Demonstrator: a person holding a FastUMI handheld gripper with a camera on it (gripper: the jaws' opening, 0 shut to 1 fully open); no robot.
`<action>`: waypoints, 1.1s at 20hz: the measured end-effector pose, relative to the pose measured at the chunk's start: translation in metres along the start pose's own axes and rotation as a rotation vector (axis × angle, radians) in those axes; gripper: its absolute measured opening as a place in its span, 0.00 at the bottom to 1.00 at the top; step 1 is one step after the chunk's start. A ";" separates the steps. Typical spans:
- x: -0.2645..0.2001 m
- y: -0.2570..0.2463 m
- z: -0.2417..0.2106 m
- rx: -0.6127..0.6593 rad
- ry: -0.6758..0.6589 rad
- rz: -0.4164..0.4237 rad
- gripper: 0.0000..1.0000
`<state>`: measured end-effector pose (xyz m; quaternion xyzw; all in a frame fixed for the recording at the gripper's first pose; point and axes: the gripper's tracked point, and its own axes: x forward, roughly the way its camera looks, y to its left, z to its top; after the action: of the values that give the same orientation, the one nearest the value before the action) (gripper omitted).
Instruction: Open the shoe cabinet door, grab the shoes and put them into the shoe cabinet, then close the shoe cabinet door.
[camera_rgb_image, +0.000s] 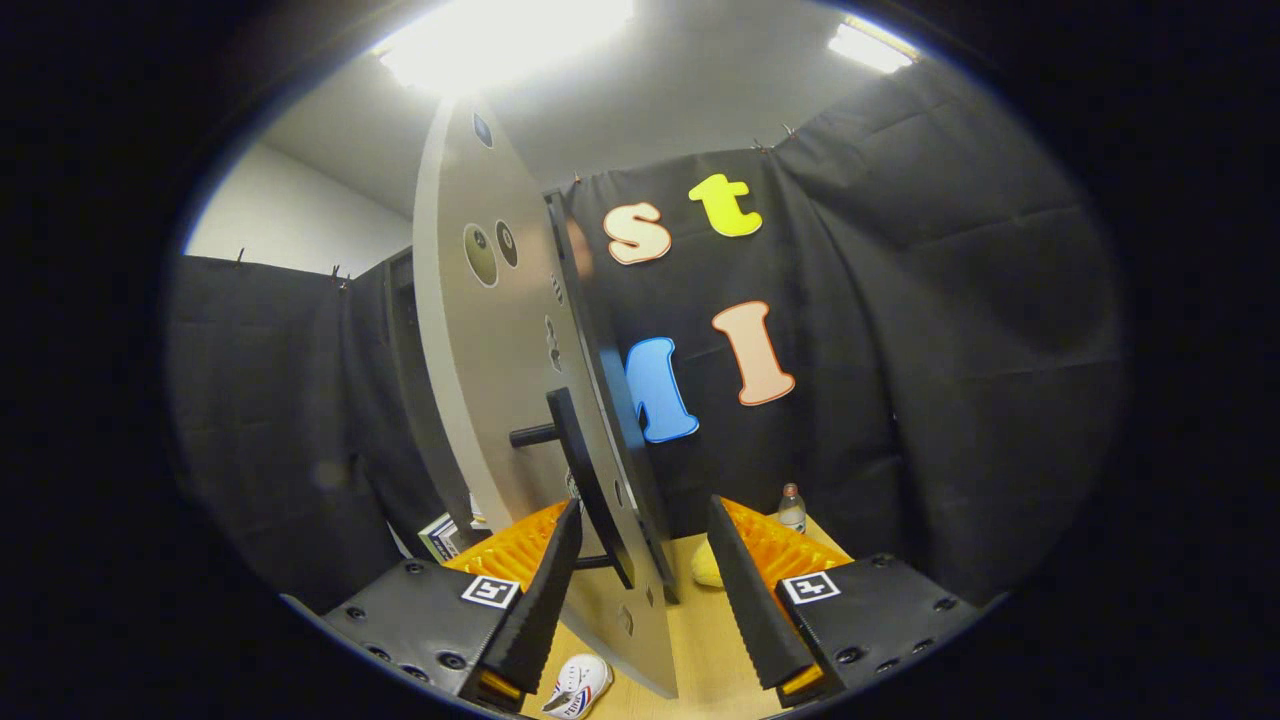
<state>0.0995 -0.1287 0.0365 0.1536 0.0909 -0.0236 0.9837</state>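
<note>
Booth wall cloth (270, 400) hanging out at 9 o'clock, plain and dark. Down low at 7 o'clock, just behind the left finger, what looks like a stack of books or boxes (440, 535), too blurry to call. Then the shoe cabinet door (480, 370), swung open and seen nearly edge-on, running from 12 o'clock down to about 6, pale grey with a few round stickers. Dark bar handle (585, 480) sticking off it on two posts, sitting right between the fingers, closer to the left one. Gripper (645, 590) spread wide around that handle; left finger looks close to touching, right finger well clear, so not clamped on anything. White shoe (578, 686) with red and blue stripes lying on the wooden floor (710, 640) at 6 o'clock, below the door's bottom edge. Something yellow (706, 568) on the floor just beside the right finger. Small water bottle (791, 508) standing at 5 o'clock beyond the right finger, against the cloth.
</note>
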 end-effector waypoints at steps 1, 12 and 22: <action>-0.005 0.001 0.004 -0.008 -0.019 -0.013 0.88; -0.042 0.103 -0.037 -0.233 -0.115 0.083 0.96; 0.004 0.164 -0.215 -0.232 0.205 0.171 0.96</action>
<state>0.0787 0.0934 -0.1161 0.0476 0.1796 0.0867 0.9788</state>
